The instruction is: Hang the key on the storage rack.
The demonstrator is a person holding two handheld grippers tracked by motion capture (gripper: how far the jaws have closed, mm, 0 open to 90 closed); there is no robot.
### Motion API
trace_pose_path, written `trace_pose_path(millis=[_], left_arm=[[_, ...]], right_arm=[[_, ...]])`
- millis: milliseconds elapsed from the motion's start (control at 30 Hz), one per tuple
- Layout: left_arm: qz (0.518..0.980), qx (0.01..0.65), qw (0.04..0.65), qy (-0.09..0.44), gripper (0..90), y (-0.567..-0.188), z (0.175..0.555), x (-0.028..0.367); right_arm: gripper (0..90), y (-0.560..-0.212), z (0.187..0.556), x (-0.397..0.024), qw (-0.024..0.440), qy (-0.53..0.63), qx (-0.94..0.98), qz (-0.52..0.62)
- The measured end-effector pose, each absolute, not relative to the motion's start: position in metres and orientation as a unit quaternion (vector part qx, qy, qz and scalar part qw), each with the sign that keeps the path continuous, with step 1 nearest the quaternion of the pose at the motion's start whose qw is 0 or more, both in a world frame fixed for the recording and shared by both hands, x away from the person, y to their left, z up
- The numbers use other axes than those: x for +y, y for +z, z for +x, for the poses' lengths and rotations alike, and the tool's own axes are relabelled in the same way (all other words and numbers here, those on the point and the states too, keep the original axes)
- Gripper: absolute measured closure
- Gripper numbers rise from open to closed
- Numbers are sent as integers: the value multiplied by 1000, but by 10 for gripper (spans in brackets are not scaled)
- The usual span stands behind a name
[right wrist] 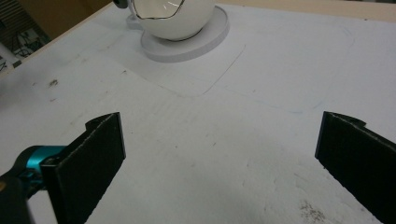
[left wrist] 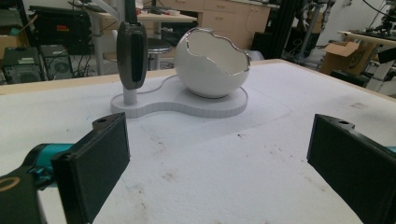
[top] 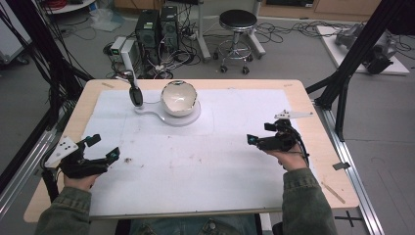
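A white broken-egg-shaped bowl (top: 179, 98) (left wrist: 210, 65) (right wrist: 173, 23) sits on a white figure-eight base (top: 193, 117) (left wrist: 187, 106) (right wrist: 201, 44) at the far middle of the table. Beside the bowl, a dark oval-headed piece (top: 135, 94) (left wrist: 132, 53) stands upright on the same base. My left gripper (top: 104, 147) (left wrist: 219, 158) rests at the near left, open, nothing between its jaws, aimed at the bowl. My right gripper (top: 259, 133) (right wrist: 219, 158) is at the near right, open and empty, pointing left across the mat towards the bowl.
A white mat (top: 205, 161) covers most of the wooden table (top: 313, 147). Black frame posts (top: 352, 63) rise at the right and left. On the floor beyond the table stand a stool (top: 237, 29) and computer towers (top: 156, 29) among cables.
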State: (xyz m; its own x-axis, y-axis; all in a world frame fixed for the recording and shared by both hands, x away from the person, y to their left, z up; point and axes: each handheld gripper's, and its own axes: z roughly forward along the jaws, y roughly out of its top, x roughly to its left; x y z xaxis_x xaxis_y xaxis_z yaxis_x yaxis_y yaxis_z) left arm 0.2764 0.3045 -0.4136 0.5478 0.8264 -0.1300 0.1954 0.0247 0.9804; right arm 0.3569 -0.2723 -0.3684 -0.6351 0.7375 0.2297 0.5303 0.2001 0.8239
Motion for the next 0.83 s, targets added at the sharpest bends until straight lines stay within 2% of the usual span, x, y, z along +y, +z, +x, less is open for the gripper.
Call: trace_pose_path(millis=[233,500,833], left_arm=[[651,398,591,263,62,-414,276,304],[649,402,593,257,62,-414,272,304],[650,402,594,252,62,-415,274,304]], right_arm=[[5,-381,342,-281,162,502,751,398],[5,-398,328,-285,193,509,743,388],[5,-406,323,-290,195,510,737,399]])
